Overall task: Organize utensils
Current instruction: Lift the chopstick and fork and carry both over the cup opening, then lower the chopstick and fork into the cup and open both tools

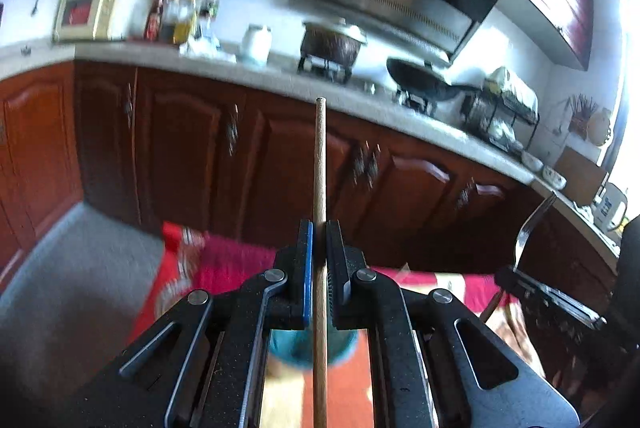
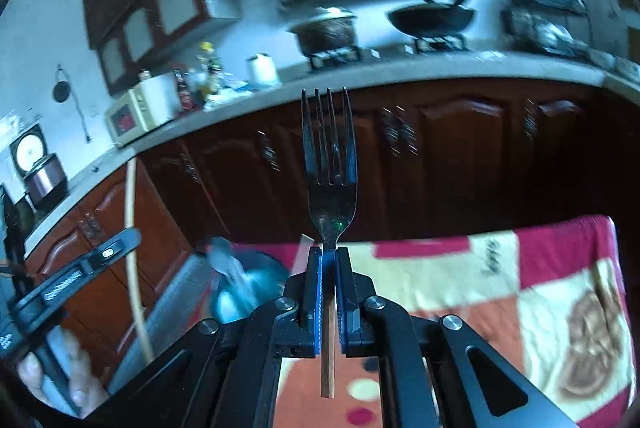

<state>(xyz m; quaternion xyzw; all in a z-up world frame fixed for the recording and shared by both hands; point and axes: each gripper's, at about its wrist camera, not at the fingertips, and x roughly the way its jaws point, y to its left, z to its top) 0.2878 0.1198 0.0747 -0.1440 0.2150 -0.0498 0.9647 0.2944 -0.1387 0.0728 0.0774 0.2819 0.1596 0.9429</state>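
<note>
Left gripper [image 1: 319, 228] clamped on chopstick [image 1: 319, 163]; right gripper [image 2: 329, 254] clamped on fork [image 2: 330, 163]. Teal cup [image 2: 244, 288] at 9 o'clock of the fork, blurred, half hidden.

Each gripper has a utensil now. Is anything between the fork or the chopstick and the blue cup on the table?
Nothing visible is. The right gripper holds the fork tines-up, and the left gripper holds the chopstick. Both are above the patterned tablecloth. The blue cup below looks unblocked, though it is blurred, with something pale in it.

I see a chopstick [image 1: 320, 163] upright between my left fingers [image 1: 306, 268], a fork [image 2: 330, 163] between my right fingers [image 2: 315, 292]. Bowl [image 2: 244, 288] on the tabletop [image 2: 460, 280] below, left of the fork. Cabinets [image 2: 460, 147] behind.
</note>
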